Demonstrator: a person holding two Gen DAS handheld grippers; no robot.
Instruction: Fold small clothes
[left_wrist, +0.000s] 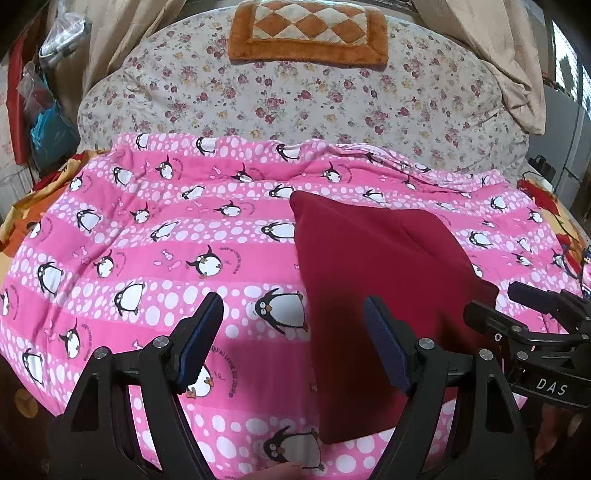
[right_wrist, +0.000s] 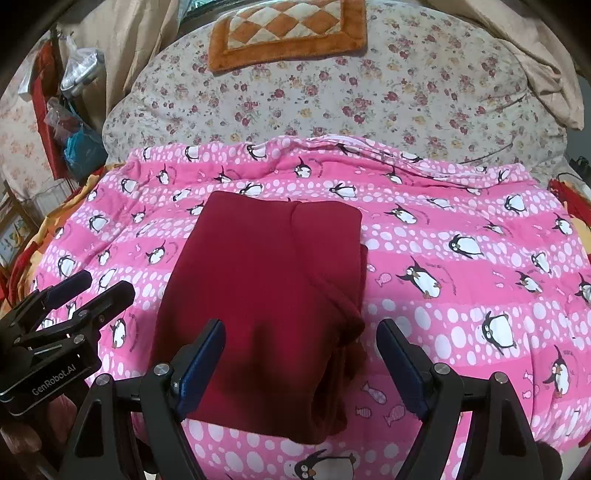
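While both the left gripper (left_wrist: 293, 341) and right gripper (right_wrist: 301, 363) hang released, the red garment (right_wrist: 266, 288) lies folded ahead between them on the penguin blanket (right_wrist: 461, 280); likely next, halving it again.

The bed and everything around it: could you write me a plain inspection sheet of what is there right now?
Surface: pink penguin blanket spread over a floral quilt, a little rumpled along its far edge.
Job's things: one dark red garment, folded into a rough rectangle, lying flat on the blanket.
Clutter: orange checked cushion at the far end of the bed; plastic bags hanging at the left.
Grippers: left gripper open, holding nothing, its right finger over the garment's edge; right gripper open, holding nothing, poised over the garment's near end.
Cables: a dark lead at the bed's right edge.
Surroundings: beige curtain behind the bed.
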